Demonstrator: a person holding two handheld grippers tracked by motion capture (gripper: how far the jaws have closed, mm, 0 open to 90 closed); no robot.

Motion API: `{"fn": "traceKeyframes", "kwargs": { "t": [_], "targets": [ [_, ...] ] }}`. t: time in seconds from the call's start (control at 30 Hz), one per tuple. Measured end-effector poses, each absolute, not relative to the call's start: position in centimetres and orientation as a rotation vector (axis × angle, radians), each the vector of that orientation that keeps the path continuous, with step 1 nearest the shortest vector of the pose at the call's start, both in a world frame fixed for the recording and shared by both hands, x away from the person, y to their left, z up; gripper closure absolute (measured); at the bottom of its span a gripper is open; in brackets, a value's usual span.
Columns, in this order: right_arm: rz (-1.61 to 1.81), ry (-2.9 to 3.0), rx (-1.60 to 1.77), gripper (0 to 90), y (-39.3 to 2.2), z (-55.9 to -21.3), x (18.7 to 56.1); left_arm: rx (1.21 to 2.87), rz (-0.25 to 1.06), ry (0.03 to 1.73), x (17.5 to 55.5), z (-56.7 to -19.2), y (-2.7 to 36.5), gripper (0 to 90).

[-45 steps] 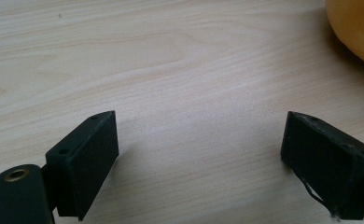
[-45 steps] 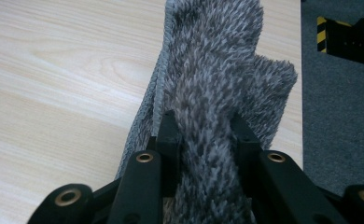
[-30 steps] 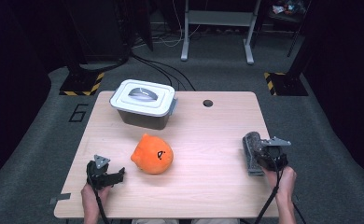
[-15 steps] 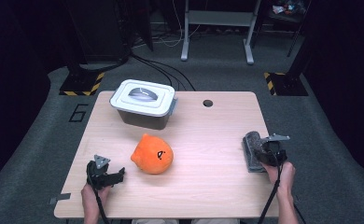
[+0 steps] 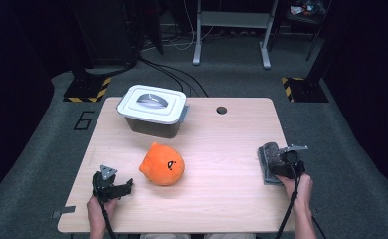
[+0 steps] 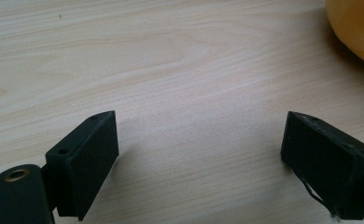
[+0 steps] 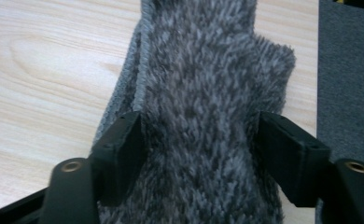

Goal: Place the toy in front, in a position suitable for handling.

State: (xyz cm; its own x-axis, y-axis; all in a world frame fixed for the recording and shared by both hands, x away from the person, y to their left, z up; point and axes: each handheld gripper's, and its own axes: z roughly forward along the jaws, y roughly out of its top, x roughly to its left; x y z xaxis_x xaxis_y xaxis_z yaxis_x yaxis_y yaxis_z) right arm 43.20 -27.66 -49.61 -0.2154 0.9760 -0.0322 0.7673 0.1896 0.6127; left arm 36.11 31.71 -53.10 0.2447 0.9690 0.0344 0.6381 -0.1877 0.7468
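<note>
Grey fuzzy cloth (image 5: 269, 160) lies folded at the right edge of the table (image 5: 222, 144), close to the person's side. In the right gripper view the cloth (image 7: 203, 93) is a thick shaggy bundle running up the frame, its lower layer peeking out along the left as a thinner grey hem.

Right gripper (image 5: 281, 163) sits directly over the cloth, jaws straddling it. Its jaws have just been opening; the cloth stands between them, the pile brushing both pads (whether the pads press on it I cannot tell, the fibres hide the contact line). Right hand (image 5: 297, 186) grips the tool from the near table edge, cable trailing back toward the person.

Orange plush toy (image 5: 162, 164) rests near the table centre, well apart from the cloth; a small dark mark shows on its front.

Left gripper (image 5: 113, 186) rests low over the near-left part of the table, just beside the plush. Jaws spread wide, nothing between them but bare wood; an orange curve of the toy (image 6: 357, 28) shows in the top right corner of the left gripper view.

Lidded grey storage box (image 5: 154, 110) stands at the far left of the table, lid on, handle flat.
</note>
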Motion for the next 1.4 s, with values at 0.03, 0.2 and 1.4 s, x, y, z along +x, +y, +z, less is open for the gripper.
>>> {"fn": "traceKeyframes", "kwargs": {
  "t": [0.03,0.2,1.4],
  "targets": [
    [0.666,2.055,1.635,28.0,-27.6,-49.9,43.2,1.909,0.696,1.463,36.1,-53.1,31.7,10.9],
    [0.661,2.046,1.643,24.4,-27.5,-50.3,43.1,1.912,0.698,1.463,36.1,-53.1,31.7,10.9],
    [0.910,2.112,1.442,2.6,-21.4,-48.9,35.0,1.915,0.663,1.469,36.2,-53.0,32.0,11.2]
  ]
}}
